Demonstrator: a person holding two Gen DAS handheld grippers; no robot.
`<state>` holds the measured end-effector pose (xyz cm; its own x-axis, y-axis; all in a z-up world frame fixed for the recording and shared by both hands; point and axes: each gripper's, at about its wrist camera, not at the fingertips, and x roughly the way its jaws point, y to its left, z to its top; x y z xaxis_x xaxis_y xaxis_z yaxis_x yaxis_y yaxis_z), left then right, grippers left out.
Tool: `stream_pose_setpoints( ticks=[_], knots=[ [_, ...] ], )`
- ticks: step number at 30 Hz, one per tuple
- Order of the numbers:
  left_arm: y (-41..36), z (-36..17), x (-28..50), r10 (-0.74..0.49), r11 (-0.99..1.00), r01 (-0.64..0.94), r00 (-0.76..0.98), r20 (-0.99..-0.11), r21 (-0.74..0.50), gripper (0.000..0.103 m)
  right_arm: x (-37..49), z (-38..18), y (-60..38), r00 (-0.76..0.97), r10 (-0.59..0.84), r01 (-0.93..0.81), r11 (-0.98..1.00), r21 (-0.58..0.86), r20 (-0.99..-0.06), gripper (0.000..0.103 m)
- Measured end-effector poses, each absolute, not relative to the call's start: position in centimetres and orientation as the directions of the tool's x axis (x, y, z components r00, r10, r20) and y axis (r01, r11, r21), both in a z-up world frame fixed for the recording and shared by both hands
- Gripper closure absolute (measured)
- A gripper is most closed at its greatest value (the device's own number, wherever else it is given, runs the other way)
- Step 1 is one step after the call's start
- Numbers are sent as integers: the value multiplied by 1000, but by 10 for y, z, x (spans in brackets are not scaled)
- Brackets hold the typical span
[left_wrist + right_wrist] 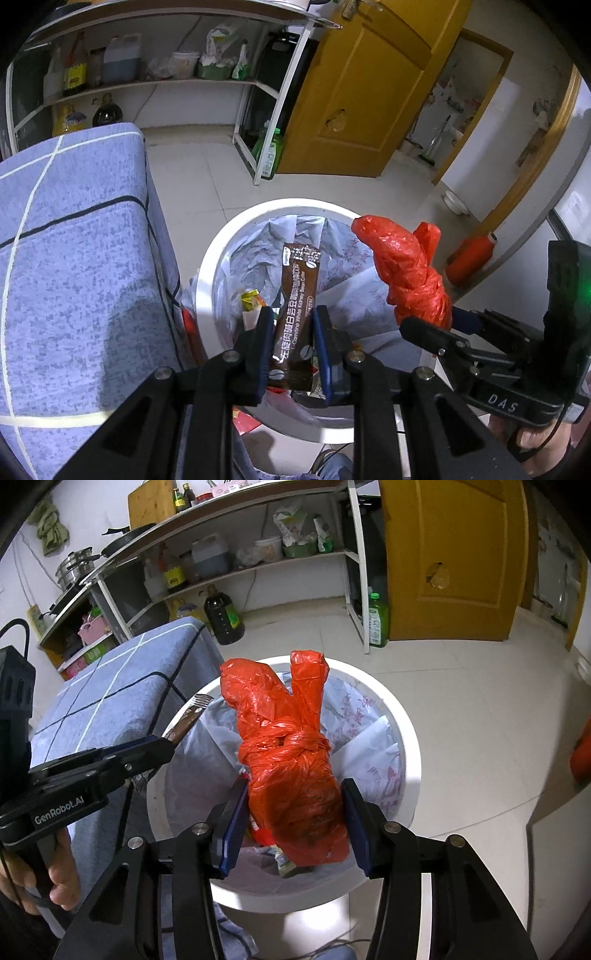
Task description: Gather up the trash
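Left wrist: brown sachet (pixel 295 317) pinched above white bin (pixel 210 258); right grips red bag (pixel 291 775).

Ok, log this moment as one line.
left gripper: shut on sachet | right gripper: shut on red bag | both over bin

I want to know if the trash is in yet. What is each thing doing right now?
Left gripper: shut on the brown packet.
Brown packet: upright, held over the bin.
Right gripper: shut on the red bag.
Red bag: knotted, held above the bin.
Bin: open, lined, trash already inside.
Yellow door: open.
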<state>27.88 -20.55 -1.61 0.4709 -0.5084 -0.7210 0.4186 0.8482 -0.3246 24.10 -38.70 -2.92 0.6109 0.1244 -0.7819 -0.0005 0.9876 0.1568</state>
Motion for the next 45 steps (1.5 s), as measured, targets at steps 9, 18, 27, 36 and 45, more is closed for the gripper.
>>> stream_pose_setpoints(
  ticks=[9, 18, 27, 36, 45],
  knots=[
    [-200, -16, 281, -519, 844, 415, 472, -713, -339, 75, 238, -28, -386, 620, 117, 7, 988, 155, -775, 51],
    [-193, -3, 267, -523, 843, 423, 503, -688, -332, 71, 228, -17, -380, 650, 124, -12, 988, 153, -750, 51],
    [-178, 18, 243, -526, 843, 439, 547, -652, -312, 71, 203, 3, -367, 698, 122, -30, 990, 141, -706, 51],
    [-155, 40, 199, -519, 847, 454, 597, -612, -275, 71, 164, 12, -353, 737, 126, -21, 986, 164, -664, 51],
    [-128, 49, 149, -499, 860, 456, 647, -577, -232, 67, 117, 23, -327, 779, 106, -37, 992, 124, -618, 51]
  ],
)
